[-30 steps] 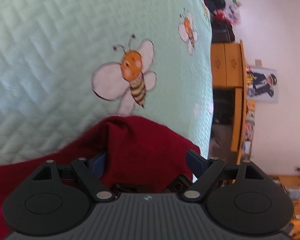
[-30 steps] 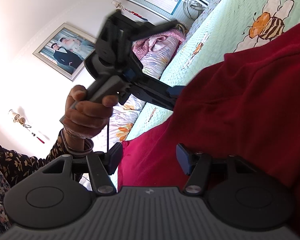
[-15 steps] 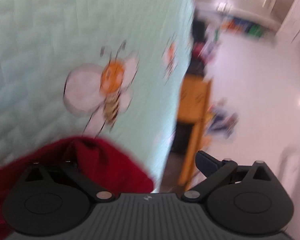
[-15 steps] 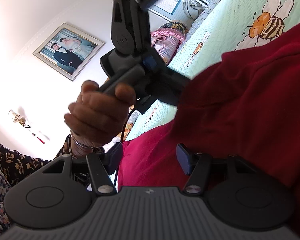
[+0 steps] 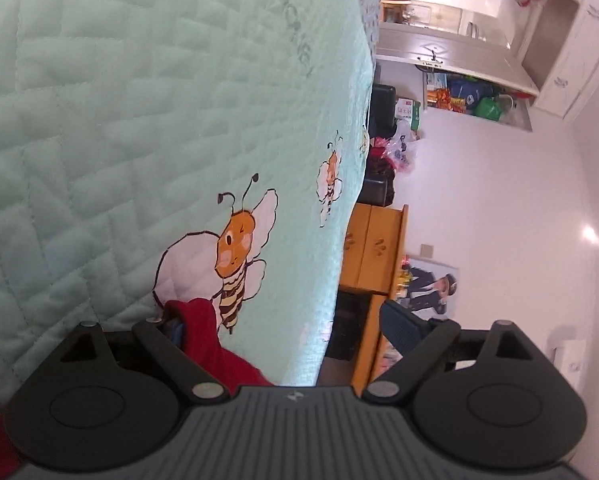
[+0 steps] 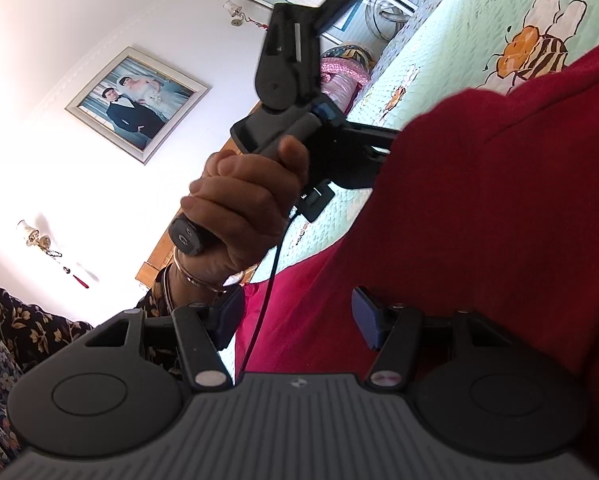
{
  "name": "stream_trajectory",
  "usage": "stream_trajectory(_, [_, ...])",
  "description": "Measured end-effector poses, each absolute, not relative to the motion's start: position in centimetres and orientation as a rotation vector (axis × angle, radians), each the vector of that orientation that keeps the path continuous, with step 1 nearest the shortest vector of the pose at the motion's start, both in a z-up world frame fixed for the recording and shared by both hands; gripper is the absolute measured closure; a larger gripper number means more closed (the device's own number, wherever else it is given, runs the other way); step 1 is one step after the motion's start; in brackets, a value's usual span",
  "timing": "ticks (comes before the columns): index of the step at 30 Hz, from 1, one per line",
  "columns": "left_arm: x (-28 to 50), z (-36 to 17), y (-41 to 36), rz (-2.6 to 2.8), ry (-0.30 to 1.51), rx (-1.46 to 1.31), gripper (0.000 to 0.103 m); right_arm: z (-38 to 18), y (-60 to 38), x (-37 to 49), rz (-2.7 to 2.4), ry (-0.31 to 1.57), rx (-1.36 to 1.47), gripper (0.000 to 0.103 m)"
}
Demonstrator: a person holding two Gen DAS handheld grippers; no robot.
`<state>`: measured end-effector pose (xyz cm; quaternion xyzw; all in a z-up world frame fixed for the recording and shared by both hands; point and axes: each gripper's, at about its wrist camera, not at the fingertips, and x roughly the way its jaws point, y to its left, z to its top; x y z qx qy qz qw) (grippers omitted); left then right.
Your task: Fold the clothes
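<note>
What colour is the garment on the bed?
Deep red garment, plain; the right wrist view shows it best.

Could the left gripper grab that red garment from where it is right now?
Probably yes: the red garment lies on the quilt against one finger of the left gripper, whose jaws are closing, nothing blocking.

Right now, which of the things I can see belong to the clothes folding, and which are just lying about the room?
Part of the job:
red garment
green bee quilt it lies on
left gripper, jaws closing
right gripper

Just lying about:
framed wedding photo
yellow wooden cabinet
bags on the floor
</note>
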<state>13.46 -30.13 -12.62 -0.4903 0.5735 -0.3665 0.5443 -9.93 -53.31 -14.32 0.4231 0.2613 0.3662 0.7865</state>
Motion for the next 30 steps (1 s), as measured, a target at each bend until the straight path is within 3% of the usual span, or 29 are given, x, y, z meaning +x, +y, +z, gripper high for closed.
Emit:
stream_trajectory(11, [17.0,-13.1,-29.3,-0.917,1.516,-1.085,0.011,-14.2,-53.3,-9.8,0.786,0.562,0.909,0.042])
stream_trajectory(19, [18.4,-13.2,-28.6,-0.960,1.558,-0.964,0.026,-13.9,-53.1,-9.8,0.787,0.560,0.916,0.042])
stream_trajectory(23, [19.1,-11.7,-29.0,-0.964,1.529,-0.806,0.026,-13.8,-53.0,-9.8,0.786,0.560,0.917,0.042])
stream_trajectory(30, [17.4,-9.4,-26.3,-0.901,1.398,-0.849,0.018,-14.0,-52.9,-9.8,0.786,0.560,0.926,0.042])
